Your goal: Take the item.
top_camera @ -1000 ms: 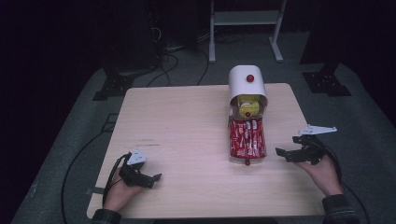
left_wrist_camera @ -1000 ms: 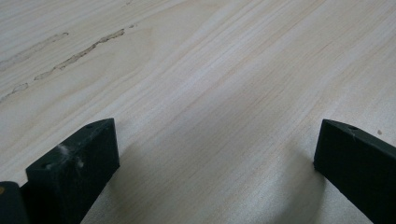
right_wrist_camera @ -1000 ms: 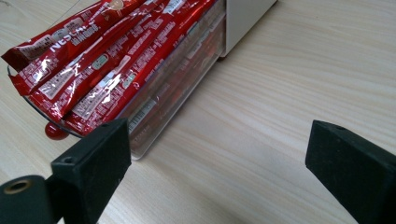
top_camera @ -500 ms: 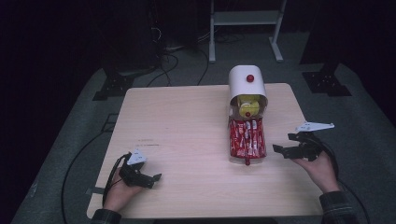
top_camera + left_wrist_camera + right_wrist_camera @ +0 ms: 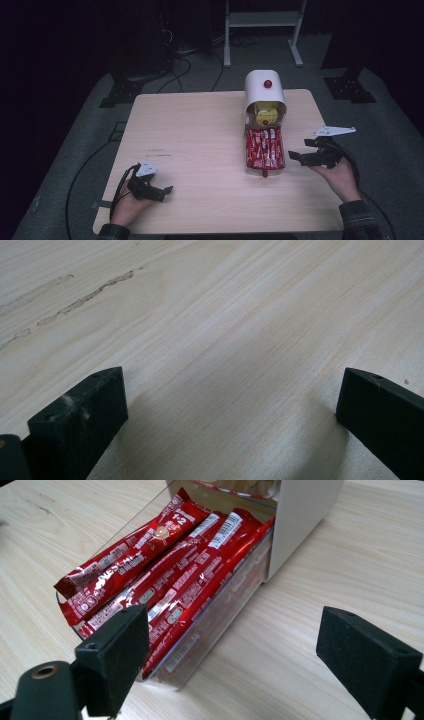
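Between the right gripper's [image 5: 232, 655] black jaws lies nothing but bare table [image 5: 200, 130] — they stand wide apart, having just been closing a little, and press on nothing. Just ahead of them and a bit toward the left jaw sits a clear drawer [image 5: 210, 630], pulled out and packed with red sachets [image 5: 175, 580] lying side by side lengthwise. The drawer's near corner comes close to the left jaw without touching it. Farther on, past the drawer, rises the white dispenser [image 5: 300, 515] it slides out of; from the high view, that box has a rounded top with a red knob [image 5: 268, 83] and something yellow showing inside its mouth.

Well away from all this, at the near left corner of the table, the left gripper [image 5: 230, 405] rests low over the wood — jaws spread wide too, with plain tabletop between them and beyond.
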The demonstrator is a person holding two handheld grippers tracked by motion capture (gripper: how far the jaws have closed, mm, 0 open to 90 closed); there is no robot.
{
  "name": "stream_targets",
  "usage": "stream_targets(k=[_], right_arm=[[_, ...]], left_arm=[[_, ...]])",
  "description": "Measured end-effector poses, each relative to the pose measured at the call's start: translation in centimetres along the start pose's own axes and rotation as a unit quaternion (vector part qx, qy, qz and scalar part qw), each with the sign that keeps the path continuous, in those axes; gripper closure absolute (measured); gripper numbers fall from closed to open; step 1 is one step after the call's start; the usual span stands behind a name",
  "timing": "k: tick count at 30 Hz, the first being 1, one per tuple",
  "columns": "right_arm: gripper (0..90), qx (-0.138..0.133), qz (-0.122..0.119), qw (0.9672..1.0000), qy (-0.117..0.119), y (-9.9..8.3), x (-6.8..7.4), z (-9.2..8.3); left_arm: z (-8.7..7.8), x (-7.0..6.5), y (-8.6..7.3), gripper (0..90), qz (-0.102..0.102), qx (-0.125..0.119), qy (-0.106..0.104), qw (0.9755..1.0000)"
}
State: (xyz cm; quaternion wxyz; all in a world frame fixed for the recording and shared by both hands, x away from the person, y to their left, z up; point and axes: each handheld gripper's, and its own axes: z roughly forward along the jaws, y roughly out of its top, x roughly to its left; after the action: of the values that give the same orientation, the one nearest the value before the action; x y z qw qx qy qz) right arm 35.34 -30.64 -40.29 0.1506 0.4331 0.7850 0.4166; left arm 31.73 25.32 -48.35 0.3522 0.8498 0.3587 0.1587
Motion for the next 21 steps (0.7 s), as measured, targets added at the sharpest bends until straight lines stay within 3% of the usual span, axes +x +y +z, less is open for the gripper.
stream_targets(k=[21], right_arm=[[13.7, -0.005, -0.012, 0.9997, 0.019, 1.7, 1.0, 1.0]], left_arm=[[0.0, 0.0, 0.0, 0.0, -0.002, 0.0, 0.001, 1.0]])
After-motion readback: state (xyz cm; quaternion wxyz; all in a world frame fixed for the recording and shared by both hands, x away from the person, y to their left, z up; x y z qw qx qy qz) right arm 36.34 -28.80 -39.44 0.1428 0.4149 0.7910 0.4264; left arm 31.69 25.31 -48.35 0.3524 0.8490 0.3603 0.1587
